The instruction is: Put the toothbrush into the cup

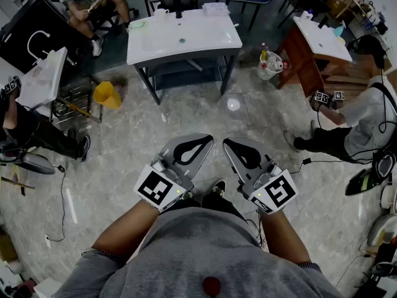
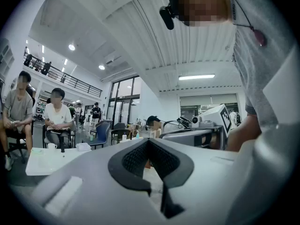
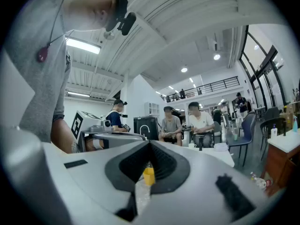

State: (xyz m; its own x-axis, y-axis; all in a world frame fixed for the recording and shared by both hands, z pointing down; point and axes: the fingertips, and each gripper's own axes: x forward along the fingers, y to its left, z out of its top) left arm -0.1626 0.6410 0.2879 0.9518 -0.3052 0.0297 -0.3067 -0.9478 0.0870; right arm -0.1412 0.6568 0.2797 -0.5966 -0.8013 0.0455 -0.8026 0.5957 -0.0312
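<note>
I hold both grippers level above the floor, side by side, well short of the white washbasin table. Left gripper has its jaws together with nothing between them; right gripper is the same. In the left gripper view the left gripper points past the table, where a white cup stands. The right gripper faces the same table and cup. In the head view the cup sits at the table's far edge. I cannot make out a toothbrush.
A yellow bin lies tipped on the floor left of the table. A bag of bottles and a wooden washstand stand to the right. People sit behind the table and stand at both sides.
</note>
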